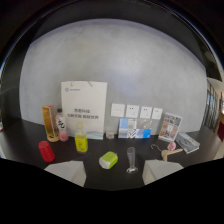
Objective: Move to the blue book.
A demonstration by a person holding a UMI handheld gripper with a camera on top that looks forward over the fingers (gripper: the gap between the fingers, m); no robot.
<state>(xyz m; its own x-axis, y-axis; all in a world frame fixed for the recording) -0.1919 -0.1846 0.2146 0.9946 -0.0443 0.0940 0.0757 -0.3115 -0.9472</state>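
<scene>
Gripper (open) facing unreadable white bag

Print on the white paper bag seems too small to read.

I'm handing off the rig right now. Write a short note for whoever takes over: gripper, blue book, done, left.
Gripper: open, holding nothing, low over the dark table.
Blue book: stands against the wall beyond the fingers, right of the white paper bag, behind the clear measuring cylinder.
Nearest ahead: green container, yellow bottle.
Done: book is in sight, roughly ahead.
Left: the whole approach; pass the cylinder without knocking it.
</scene>
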